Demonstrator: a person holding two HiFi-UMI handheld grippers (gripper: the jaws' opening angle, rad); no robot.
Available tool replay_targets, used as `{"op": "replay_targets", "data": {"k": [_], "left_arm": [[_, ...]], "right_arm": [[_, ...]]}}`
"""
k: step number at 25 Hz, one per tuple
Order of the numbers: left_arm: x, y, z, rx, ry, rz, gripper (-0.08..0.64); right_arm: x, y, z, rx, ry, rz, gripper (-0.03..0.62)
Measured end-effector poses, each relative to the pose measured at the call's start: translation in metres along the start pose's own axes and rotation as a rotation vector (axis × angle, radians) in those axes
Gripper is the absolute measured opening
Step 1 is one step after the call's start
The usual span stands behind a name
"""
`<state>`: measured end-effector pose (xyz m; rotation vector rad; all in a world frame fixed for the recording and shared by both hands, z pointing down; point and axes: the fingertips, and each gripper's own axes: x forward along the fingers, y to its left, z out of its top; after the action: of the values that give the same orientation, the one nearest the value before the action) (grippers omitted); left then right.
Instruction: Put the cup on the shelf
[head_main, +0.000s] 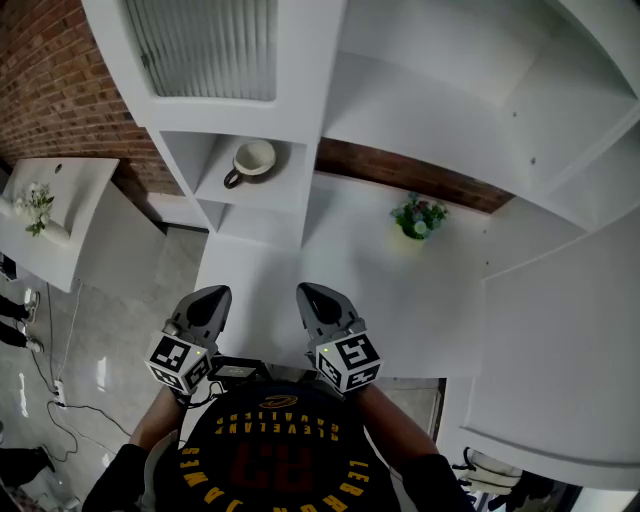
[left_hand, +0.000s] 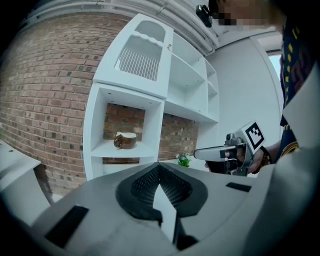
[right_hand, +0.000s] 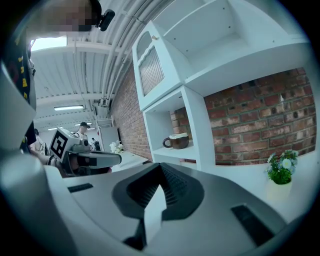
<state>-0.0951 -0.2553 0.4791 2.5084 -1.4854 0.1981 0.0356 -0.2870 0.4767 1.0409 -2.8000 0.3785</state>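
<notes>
Left gripper (head_main: 214, 294) and right gripper (head_main: 304, 291) fingers are together, empty; cup (head_main: 251, 161) rests on shelf (head_main: 281, 186).

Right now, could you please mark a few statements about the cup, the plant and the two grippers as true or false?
1. The cup sits in a shelf compartment. True.
2. The left gripper holds the cup. False: its jaws are together on nothing, and the cup stands apart from it on the shelf.
3. The potted plant stands on the white counter, to the right of the cup's compartment. True.
4. The right gripper is wide open. False: its jaws are together and empty.
5. The cup lies on its side. False: it stands upright.
</notes>
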Motion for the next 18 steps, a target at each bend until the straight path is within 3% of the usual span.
{"op": "replay_targets", "data": {"k": [18], "left_arm": [[0.0002,0.0041,-0.0071,-0.023,0.013,0.005,0.003]], "right_arm": [[0.0010,0.0037,0.0029,-0.029,-0.004,0.025,-0.006]]}}
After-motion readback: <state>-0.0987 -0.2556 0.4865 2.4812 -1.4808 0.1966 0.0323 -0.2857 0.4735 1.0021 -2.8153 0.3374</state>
